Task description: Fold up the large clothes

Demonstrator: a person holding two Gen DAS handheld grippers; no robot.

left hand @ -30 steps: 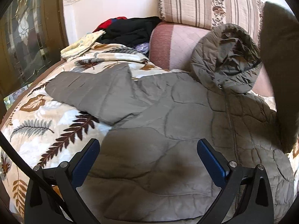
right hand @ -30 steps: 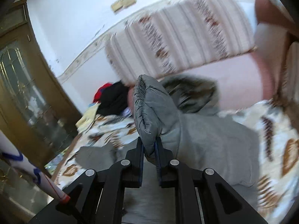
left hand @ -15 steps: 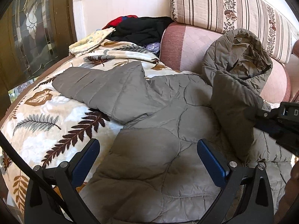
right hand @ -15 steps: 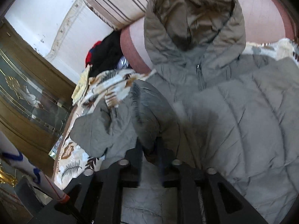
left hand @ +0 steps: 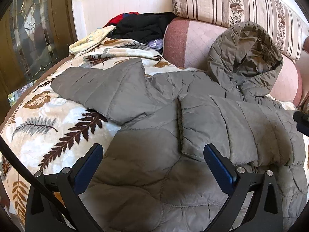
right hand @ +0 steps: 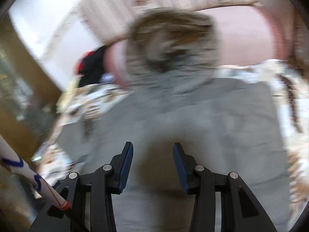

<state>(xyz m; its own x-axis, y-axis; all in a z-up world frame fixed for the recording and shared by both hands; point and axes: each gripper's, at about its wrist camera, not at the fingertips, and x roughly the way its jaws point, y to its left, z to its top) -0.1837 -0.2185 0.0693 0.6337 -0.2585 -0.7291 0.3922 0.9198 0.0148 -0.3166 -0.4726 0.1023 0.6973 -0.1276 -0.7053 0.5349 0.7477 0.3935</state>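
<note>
A grey quilted hooded jacket (left hand: 146, 135) lies face up on a leaf-print blanket (left hand: 48, 127). Its hood (left hand: 249, 58) rests against the sofa back. One sleeve (left hand: 231, 127) lies folded across the chest; the other sleeve (left hand: 100, 90) spreads out to the left. My left gripper (left hand: 152, 160) is open and empty above the jacket's lower part. My right gripper (right hand: 152, 160) is open and empty above the jacket (right hand: 193, 116); this view is motion-blurred. Its tip also shows at the right edge of the left wrist view (left hand: 302, 119).
A pile of black and red clothes (left hand: 143, 27) and a yellow cloth (left hand: 92, 40) lie at the far end of the sofa. A striped back cushion (left hand: 231, 2) and pink bolster (left hand: 189, 40) stand behind. A glass-panelled wooden door (left hand: 29, 31) is on the left.
My right gripper carried the sleeve over, laid it across the jacket's chest, opened and let it go, then drew back to the right. My left gripper stayed open, shifting slightly.
</note>
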